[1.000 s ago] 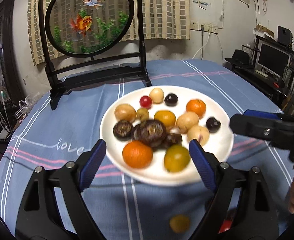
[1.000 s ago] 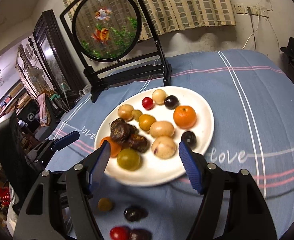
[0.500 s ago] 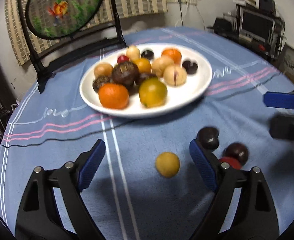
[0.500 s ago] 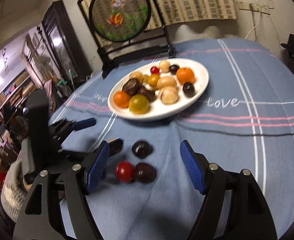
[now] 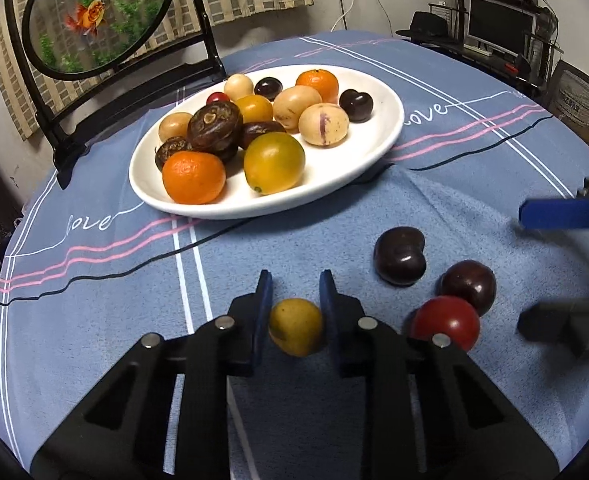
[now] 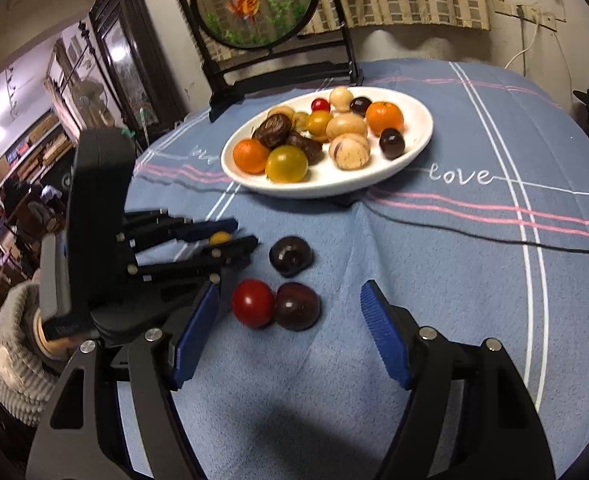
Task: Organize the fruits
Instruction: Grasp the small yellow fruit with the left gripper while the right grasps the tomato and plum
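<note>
Jaws beside white plate [image 5: 378,148] of fruit [image 5: 273,162]

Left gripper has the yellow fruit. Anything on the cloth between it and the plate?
Nothing visible. The left gripper is shut on the small yellow fruit, and only bare blue tablecloth lies between it and the near rim of the white plate. The two dark fruits and the red one sit off to the right.
</note>
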`<control>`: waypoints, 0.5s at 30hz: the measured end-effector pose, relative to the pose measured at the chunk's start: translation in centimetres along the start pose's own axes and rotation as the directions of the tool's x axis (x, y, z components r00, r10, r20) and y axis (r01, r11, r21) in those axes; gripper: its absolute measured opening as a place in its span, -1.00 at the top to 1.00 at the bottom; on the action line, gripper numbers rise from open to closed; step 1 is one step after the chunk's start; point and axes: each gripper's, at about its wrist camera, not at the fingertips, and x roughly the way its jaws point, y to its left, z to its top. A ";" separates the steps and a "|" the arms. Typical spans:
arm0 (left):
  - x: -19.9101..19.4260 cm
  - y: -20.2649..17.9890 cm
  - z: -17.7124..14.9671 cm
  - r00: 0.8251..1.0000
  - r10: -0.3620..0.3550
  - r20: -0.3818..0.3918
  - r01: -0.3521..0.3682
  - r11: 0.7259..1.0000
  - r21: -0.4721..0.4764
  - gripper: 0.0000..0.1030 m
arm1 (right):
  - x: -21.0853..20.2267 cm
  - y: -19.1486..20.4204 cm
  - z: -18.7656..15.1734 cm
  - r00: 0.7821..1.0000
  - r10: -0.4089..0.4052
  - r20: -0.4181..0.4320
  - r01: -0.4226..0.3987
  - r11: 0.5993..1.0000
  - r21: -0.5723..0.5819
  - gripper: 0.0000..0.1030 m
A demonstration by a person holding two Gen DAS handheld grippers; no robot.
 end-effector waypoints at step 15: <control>-1.1 0.0 0.1 0.997 0.054 0.055 -0.053 0.999 -0.011 0.51 | 3.8 2.6 -0.9 0.990 -0.095 -0.105 0.076 0.982 -0.175 -0.10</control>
